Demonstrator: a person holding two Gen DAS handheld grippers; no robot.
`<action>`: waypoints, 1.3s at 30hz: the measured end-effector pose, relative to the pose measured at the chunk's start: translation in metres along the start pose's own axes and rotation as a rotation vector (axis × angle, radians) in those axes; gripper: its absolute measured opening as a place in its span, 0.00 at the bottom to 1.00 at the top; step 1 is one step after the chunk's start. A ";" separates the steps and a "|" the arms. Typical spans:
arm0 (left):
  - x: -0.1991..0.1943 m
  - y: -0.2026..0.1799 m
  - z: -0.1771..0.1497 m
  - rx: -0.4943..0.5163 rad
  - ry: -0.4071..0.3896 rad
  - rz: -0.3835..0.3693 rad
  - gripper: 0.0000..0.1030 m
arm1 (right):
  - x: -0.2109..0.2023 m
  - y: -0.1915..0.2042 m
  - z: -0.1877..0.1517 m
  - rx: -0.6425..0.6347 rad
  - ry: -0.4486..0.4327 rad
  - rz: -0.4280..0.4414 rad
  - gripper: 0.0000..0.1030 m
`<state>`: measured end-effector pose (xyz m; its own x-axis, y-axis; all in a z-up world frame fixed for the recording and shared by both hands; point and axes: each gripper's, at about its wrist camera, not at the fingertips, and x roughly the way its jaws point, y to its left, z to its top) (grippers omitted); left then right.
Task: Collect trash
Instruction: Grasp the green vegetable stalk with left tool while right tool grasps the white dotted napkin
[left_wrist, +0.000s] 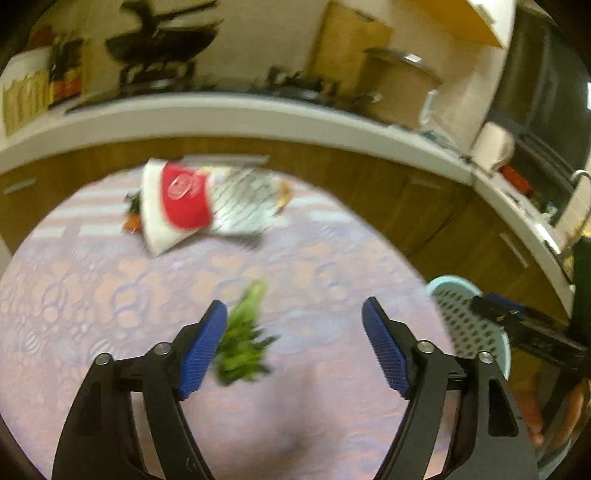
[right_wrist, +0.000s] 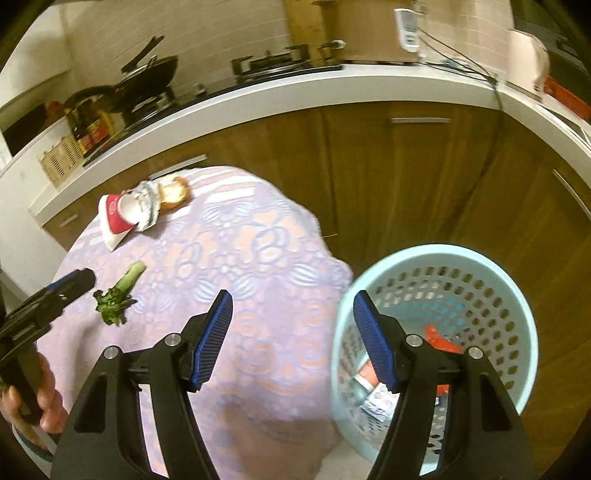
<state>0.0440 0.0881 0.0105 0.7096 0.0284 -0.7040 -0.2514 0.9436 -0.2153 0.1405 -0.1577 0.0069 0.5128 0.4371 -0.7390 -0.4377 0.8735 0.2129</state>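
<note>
A green broccoli stalk (left_wrist: 243, 339) (right_wrist: 118, 291) lies on the lilac patterned tablecloth (left_wrist: 314, 258) (right_wrist: 258, 240). My left gripper (left_wrist: 293, 306) (right_wrist: 74, 282) hovers open above it, the stalk showing just inside its left finger, untouched. At the far end of the table lie a red-and-white paper cup (left_wrist: 181, 203) (right_wrist: 118, 218), a crumpled wrapper (left_wrist: 243, 206) (right_wrist: 147, 206), a piece of bread (right_wrist: 173, 192) and an orange scrap (left_wrist: 133, 221). My right gripper (right_wrist: 292, 295) (left_wrist: 495, 306) is open and holds nothing, over the table edge beside the pale blue basket (right_wrist: 436, 254) (left_wrist: 469, 321).
The basket stands on the floor right of the table and holds red scraps (right_wrist: 439, 339) and a wrapper (right_wrist: 373, 398). A white counter (right_wrist: 295, 96) over brown cabinets (right_wrist: 406, 177) curves behind, with pans and a hob. A hand (right_wrist: 48, 402) holds the left gripper.
</note>
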 end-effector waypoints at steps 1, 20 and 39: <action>0.009 0.007 -0.003 0.001 0.048 0.024 0.75 | 0.001 0.004 0.000 -0.008 0.002 0.001 0.62; 0.029 0.039 -0.004 0.028 0.053 0.127 0.16 | 0.042 0.098 0.050 -0.193 -0.012 0.085 0.62; 0.008 0.094 0.003 -0.109 -0.119 0.126 0.16 | 0.167 0.178 0.090 -0.230 0.115 0.208 0.31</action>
<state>0.0280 0.1776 -0.0130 0.7390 0.1892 -0.6466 -0.4088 0.8888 -0.2071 0.2151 0.0898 -0.0211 0.3142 0.5624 -0.7648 -0.6863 0.6912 0.2263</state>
